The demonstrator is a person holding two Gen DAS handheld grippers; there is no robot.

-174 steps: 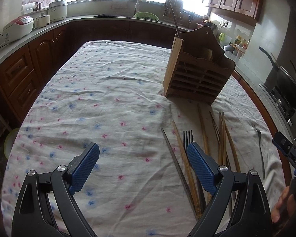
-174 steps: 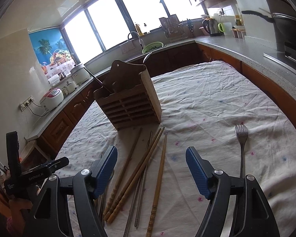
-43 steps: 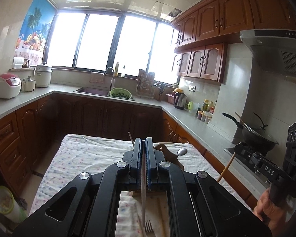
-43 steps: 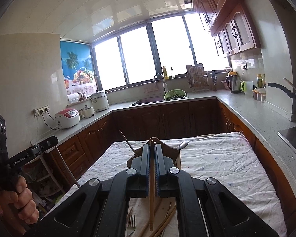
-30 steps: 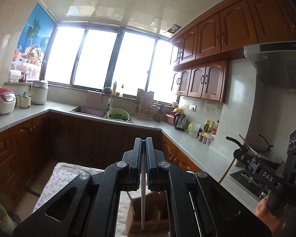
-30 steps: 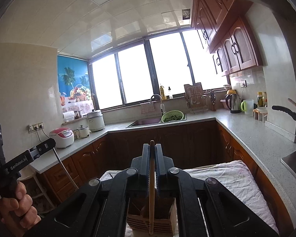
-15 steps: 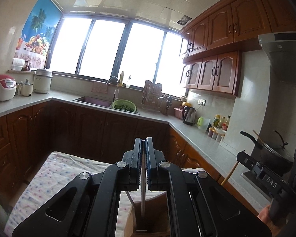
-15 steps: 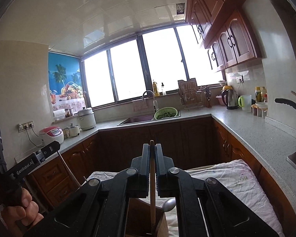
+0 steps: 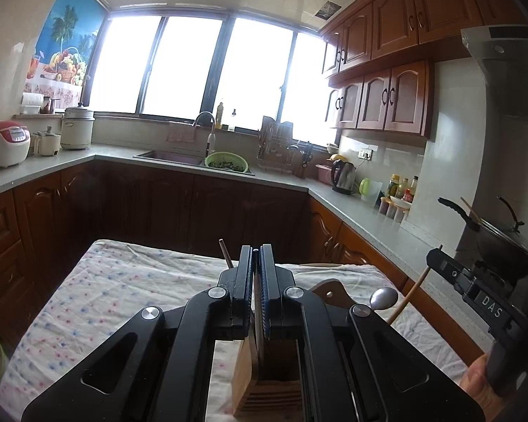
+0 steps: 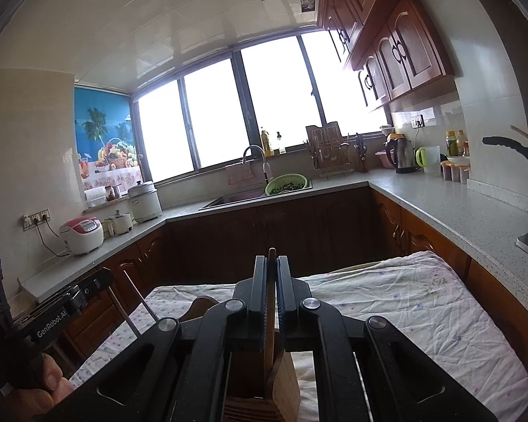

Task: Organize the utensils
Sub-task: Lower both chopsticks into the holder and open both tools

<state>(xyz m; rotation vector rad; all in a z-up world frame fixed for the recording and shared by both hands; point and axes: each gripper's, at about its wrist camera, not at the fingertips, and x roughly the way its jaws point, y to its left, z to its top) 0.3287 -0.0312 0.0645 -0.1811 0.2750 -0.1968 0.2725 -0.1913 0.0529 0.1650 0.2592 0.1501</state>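
The left gripper [image 9: 256,295] is squeezed shut on a thin metal chopstick [image 9: 258,330] that hangs straight down between its blue pads. The right gripper [image 10: 271,299] is squeezed shut on a wooden chopstick [image 10: 270,316], which also hangs straight down and pokes up a little above the pads. A second ago both grippers were higher, and the wooden holder [image 9: 274,383] sat far below them. Now both have come down, and the holder is right under each gripper, just below the pads. In each wrist view the low end of the stick reaches into the open top of the holder, though how deep it goes is hard to see. That likely means the sticks are almost put away, and letting go is the next small job. A spoon [image 9: 383,297] already stands in the holder, just to the right of the left gripper, and a dark stick [image 9: 226,255] pokes up just to the left of it. Farther out is the table with a flowery cloth [image 9: 105,292], and past it the kitchen counter [image 9: 366,218].
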